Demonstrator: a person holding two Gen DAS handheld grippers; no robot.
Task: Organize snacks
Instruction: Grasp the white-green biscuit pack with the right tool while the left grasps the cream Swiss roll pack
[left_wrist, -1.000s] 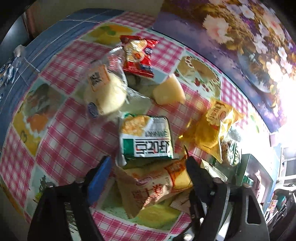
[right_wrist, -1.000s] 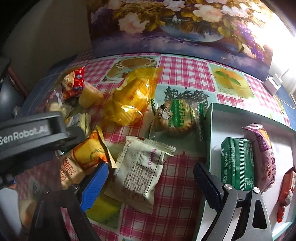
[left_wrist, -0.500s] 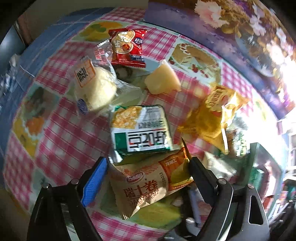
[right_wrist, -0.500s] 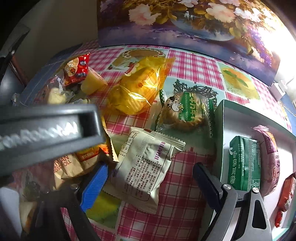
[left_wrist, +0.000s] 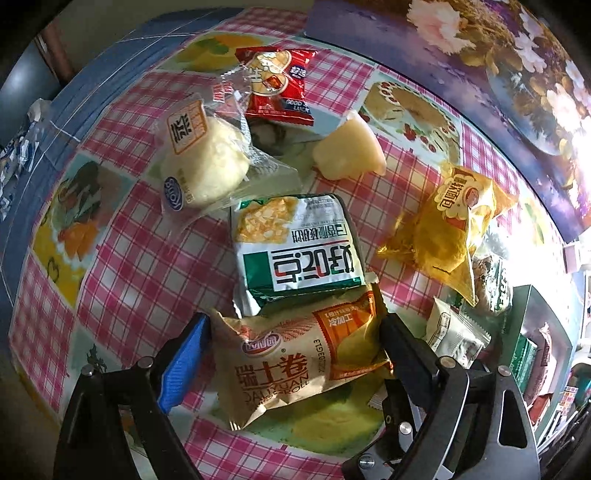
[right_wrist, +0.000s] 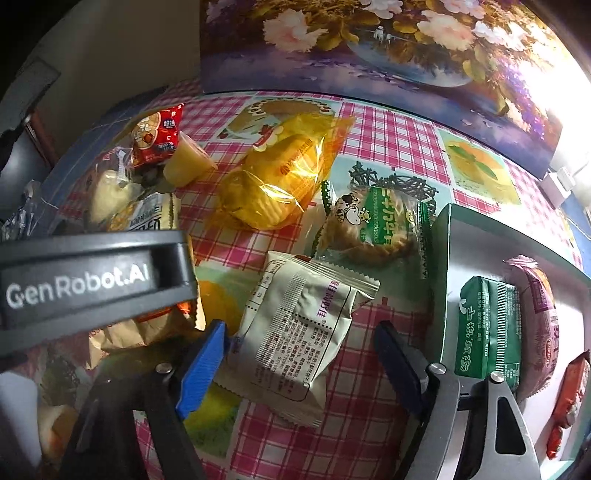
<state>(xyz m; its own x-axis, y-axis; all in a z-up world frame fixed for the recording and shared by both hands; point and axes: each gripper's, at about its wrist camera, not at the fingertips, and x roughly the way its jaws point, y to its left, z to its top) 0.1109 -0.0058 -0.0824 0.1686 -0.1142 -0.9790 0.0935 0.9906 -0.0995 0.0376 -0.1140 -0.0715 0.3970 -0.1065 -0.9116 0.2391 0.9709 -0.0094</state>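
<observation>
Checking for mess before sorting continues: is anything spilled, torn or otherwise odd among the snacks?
Nothing spilled or torn. The white-and-green biscuit packet just overlaps the tan Swiss-roll packet; other snacks lie scattered off the green tray.

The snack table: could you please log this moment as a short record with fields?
surface: checked tablecloth
left tongs: straddling the Swiss roll pack, pads at its two ends, grip not certain
right tongs: closing around the beige sachet, pads not pressing yet
tray: holds the green biscuit pack and a purple-wrapped snack
loose: yellow-wrapped cake, red packet
</observation>
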